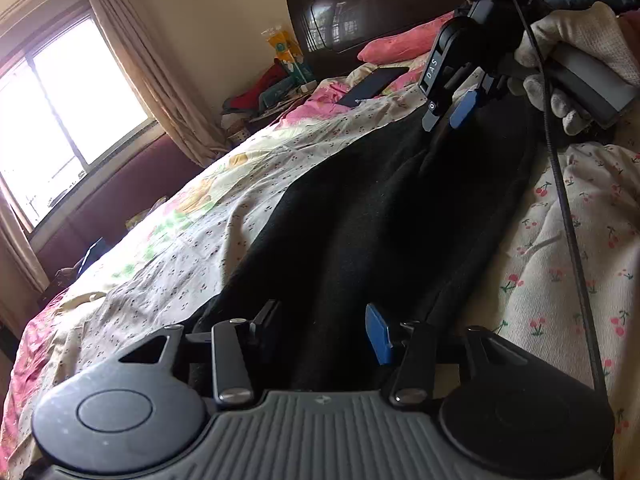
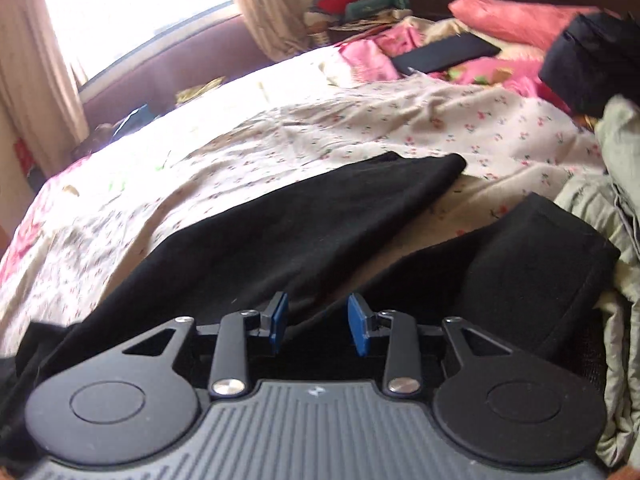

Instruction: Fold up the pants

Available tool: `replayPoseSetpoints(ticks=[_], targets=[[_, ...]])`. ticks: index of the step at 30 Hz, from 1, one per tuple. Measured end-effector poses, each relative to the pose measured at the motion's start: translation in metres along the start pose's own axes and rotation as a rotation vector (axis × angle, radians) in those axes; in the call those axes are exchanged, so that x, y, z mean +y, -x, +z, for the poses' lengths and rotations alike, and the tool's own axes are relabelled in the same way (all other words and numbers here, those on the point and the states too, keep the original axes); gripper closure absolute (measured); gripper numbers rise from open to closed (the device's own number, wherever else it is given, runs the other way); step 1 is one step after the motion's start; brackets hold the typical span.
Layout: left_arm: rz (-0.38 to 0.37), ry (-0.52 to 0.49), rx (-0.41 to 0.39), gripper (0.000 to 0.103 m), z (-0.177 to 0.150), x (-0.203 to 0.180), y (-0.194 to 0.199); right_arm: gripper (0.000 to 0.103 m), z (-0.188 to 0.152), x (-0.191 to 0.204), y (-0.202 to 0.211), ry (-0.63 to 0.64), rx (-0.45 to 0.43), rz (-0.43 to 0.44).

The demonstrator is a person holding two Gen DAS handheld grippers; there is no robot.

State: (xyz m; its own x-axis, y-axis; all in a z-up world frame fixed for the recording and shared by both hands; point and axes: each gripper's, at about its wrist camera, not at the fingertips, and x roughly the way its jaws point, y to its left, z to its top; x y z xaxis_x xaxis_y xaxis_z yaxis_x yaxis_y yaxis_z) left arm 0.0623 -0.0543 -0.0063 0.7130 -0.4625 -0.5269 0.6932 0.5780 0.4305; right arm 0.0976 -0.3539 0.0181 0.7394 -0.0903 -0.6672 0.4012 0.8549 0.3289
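Black pants (image 1: 360, 208) lie spread on the flowered bedsheet (image 1: 192, 216). In the left wrist view my left gripper (image 1: 324, 326) hovers low over the near end of the pants, its jaws apart and nothing pinched between them. At the far end, a gloved hand (image 1: 576, 40) holds my right gripper (image 1: 448, 114) just above the cloth. In the right wrist view the pants (image 2: 304, 232) show two legs splayed in a V, one leg end (image 2: 432, 168) flat and the other (image 2: 540, 248) doubled over. My right gripper (image 2: 319, 326) stands open over the fork between the legs.
A pink pillow (image 1: 400, 46) and a flat black device (image 1: 372, 84) lie near the dark headboard (image 1: 360, 8). Pale green clothes (image 2: 616, 200) and a black bundle (image 2: 592, 64) are heaped at the right. The window (image 1: 60, 120), the curtain and clutter are on the left.
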Motion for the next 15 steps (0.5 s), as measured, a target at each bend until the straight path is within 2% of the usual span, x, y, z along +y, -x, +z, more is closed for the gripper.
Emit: replayPoseSetpoints(ticks=[5,8,11,12,13,14,15], targets=[[-0.056,-0.016,0.023,0.043,0.016,-0.012,-0.037,0.066,0.021,-0.055,-0.031,-0.235,-0.038,0.050],[-0.075,0.000,0.041,0.043,0.025,-0.015,-0.052,0.067,0.026,-0.070,-0.048,-0.326,-0.036,0.096],[-0.060,0.001,0.032,0.041,0.033,-0.021,-0.060,0.064,0.032,-0.069,-0.059,-0.357,-0.043,0.139],[-0.052,0.000,0.036,0.041,0.034,-0.023,-0.062,0.067,0.034,-0.068,-0.061,-0.355,-0.043,0.137],[-0.047,0.001,0.043,0.041,0.036,-0.024,-0.063,0.087,0.036,-0.068,-0.062,-0.362,-0.037,0.126],[-0.040,0.003,0.048,0.041,0.039,-0.025,-0.066,0.096,0.038,-0.069,-0.059,-0.374,-0.026,0.127],[-0.039,0.004,0.048,0.041,0.041,-0.025,-0.065,0.097,0.040,-0.071,-0.053,-0.384,-0.026,0.152]])
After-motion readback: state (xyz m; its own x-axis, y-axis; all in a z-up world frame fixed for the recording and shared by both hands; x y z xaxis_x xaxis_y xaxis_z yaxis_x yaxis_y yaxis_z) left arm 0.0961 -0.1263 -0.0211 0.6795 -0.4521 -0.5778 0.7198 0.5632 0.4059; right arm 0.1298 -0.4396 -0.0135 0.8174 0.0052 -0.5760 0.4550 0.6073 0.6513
